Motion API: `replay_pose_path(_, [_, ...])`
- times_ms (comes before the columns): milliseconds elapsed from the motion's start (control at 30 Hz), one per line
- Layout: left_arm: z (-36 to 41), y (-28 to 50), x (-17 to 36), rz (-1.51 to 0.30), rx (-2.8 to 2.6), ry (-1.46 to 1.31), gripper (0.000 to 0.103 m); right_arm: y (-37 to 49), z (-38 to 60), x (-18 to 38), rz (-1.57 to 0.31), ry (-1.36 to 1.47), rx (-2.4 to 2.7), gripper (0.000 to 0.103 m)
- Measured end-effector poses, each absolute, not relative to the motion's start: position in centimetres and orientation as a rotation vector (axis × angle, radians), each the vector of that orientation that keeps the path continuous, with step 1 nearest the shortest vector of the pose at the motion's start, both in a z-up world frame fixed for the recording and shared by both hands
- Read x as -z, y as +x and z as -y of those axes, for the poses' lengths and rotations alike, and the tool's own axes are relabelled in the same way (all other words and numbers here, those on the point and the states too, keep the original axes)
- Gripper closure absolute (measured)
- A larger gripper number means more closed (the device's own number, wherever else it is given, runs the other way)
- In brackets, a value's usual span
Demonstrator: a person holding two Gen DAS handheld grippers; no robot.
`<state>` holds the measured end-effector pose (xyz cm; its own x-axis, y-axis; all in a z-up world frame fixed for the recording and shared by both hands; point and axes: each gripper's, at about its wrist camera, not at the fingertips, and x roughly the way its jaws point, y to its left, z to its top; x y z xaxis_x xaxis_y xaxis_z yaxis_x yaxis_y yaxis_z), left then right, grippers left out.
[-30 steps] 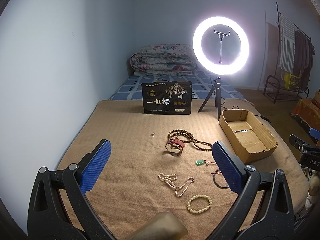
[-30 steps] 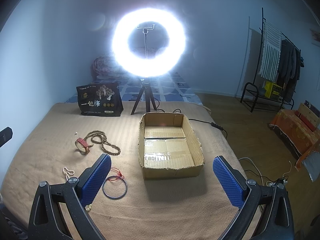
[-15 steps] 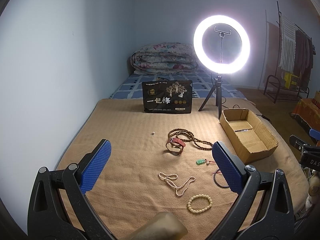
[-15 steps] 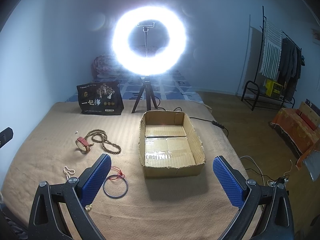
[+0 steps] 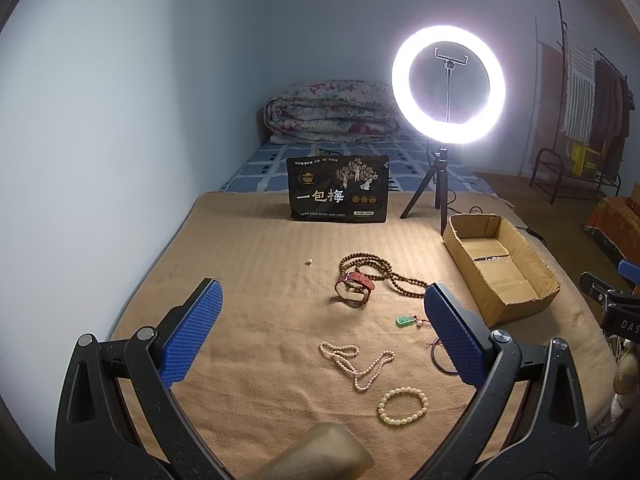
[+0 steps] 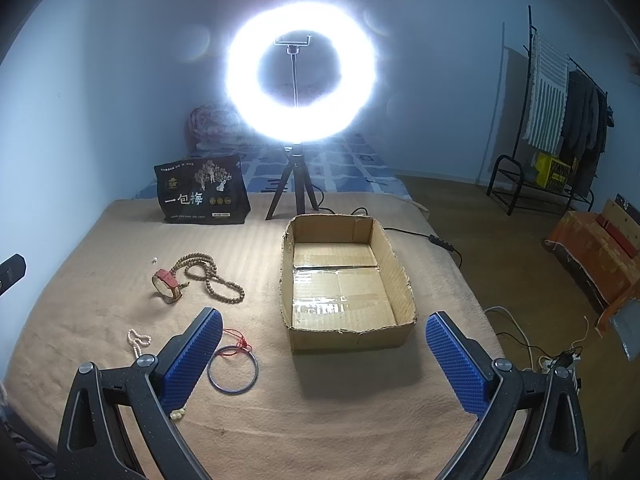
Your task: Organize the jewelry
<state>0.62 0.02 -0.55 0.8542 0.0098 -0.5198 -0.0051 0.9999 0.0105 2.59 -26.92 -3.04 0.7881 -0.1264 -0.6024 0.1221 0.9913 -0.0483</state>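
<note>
Two grippers, both with jaws spread wide and nothing between the blue pads. The left gripper (image 5: 320,328) hangs above the tan blanket (image 5: 248,264), and framed in its gap lies most of the jewelry: a pale pink pearl necklace (image 5: 358,364) closest in, a cream bead bracelet (image 5: 403,406) just beside it toward the camera, a small green pendant (image 5: 406,320) near the right pad. Further out, a red-strapped watch (image 5: 354,290) stands on its side, touching a long brown bead necklace (image 5: 380,274) looped behind it. A tiny white bead (image 5: 309,263) sits alone, well apart to the left.

Over to the right gripper (image 6: 324,354), open just as wide, poised over the blanket in front of an open cardboard box (image 6: 402,276); the box holds nothing but its taped floor. Beside the left pad lies a thin dark bangle (image 6: 233,369) tied to a red cord (image 6: 236,338).

Beyond all that, a black printed bag (image 5: 339,189) stands upright, a lit ring light (image 5: 448,85) on its tripod next to it, and a folded quilt (image 5: 332,112) sits at the far end.
</note>
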Motion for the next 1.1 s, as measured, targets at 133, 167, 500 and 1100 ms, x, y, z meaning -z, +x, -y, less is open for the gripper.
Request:
replay_pose_path(133, [-0.2, 1.0, 0.8, -0.559, -0.018, 0.009, 0.001, 2.9, 27.1, 3.1, -0.658, -0.006, 0.133, 0.000])
replay_pose_path(167, [-0.4, 1.2, 0.9, -0.564, -0.020, 0.007, 0.001, 3.0, 27.2, 3.2, -0.661, -0.005, 0.133, 0.001])
replay_pose_path(500, [-2.4, 3.2, 1.9, -0.626, -0.049, -0.024, 0.001, 4.5, 27.0, 4.7, -0.737, -0.021, 0.085, 0.009])
replay_pose_path(1100, [-1.6, 7.3, 10.5, -0.958, 0.099, -0.060, 0.017, 7.5, 25.8, 11.7, -0.965, 0.005, -0.109, 0.013])
